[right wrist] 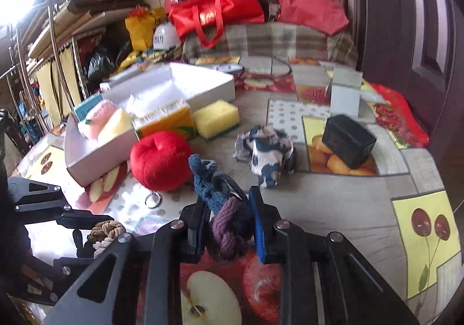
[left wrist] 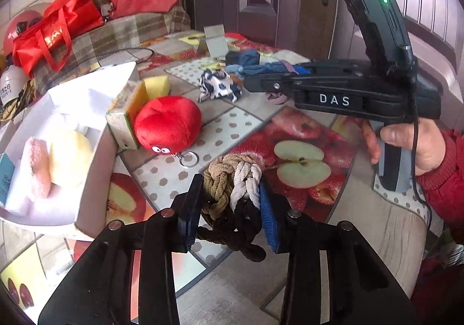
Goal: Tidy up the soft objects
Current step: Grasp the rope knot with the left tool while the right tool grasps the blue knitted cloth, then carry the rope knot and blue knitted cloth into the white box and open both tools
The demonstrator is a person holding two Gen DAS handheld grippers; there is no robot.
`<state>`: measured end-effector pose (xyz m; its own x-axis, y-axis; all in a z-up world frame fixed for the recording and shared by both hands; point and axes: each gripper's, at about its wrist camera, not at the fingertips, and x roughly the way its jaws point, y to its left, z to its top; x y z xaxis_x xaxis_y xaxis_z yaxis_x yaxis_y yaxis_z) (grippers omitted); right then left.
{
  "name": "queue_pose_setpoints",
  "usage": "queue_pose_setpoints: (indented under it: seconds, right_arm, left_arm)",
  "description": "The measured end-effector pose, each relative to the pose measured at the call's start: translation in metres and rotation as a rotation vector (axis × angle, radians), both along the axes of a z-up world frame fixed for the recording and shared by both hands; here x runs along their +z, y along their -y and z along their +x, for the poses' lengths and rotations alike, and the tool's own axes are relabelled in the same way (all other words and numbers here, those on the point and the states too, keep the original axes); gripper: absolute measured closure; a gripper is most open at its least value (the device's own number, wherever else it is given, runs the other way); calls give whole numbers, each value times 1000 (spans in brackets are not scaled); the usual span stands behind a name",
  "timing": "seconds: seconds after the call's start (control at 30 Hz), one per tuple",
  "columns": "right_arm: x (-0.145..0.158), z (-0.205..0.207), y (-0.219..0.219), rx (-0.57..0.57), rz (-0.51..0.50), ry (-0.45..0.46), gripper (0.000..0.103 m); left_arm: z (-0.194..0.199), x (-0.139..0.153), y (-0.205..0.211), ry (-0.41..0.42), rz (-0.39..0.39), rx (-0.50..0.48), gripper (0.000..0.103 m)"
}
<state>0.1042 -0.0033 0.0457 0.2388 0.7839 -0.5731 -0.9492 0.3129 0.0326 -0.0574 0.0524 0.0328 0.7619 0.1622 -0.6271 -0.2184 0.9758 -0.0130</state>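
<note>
On the counter [left wrist: 237, 127], by label:
Left gripper [left wrist: 230, 209]: jaws clamped on the brown-and-cream braided rope bundle [left wrist: 232, 188], which hangs between the two pads just above the fruit-print cloth.
Right gripper [right wrist: 229, 220]: jaws closed on the blue-and-purple braided rope bundle [right wrist: 223, 203]; the blue end sticks up past the fingertips, the purple loop sits low between them.
White box [left wrist: 75, 151]: open, at the left of the counter; a pink fluffy ring [left wrist: 36, 168] and a pale yellow round cushion [left wrist: 69, 156] lie inside, touching each other.
Red plush apple [left wrist: 168, 124]: on the counter just beside the box, its key ring [left wrist: 188, 159] resting on the cloth.
Yellow sponge [right wrist: 216, 119]: behind the plush apple, next to a tissue pack [right wrist: 165, 122] leaning at the box's side.
Black-and-white patterned cloth [right wrist: 265, 153]: crumpled near the counter's middle, apart from the box.
Black block [right wrist: 348, 142]: tilted, right of the patterned cloth.
Red bags [right wrist: 217, 11]: piled on the plaid-covered seat beyond the counter.
</note>
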Motion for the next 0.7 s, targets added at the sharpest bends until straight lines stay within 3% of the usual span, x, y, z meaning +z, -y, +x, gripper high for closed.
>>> queue_pose_setpoints:
  seconds: [0.13, 0.33, 0.5, 0.7]
  right_arm:
    - [12, 0, 22, -60, 133, 32, 77]
    - [19, -3, 32, -99, 209, 53, 77]
    - [21, -19, 26, -91, 231, 90, 77]
    - [20, -35, 13, -37, 219, 113, 77]
  left_arm:
    - [-28, 16, -6, 159, 14, 74, 67]
    - [-55, 29, -9, 291, 145, 186, 67]
    - [-76, 30, -41, 320, 145, 338, 67]
    - [-95, 26, -57, 317, 171, 409, 67]
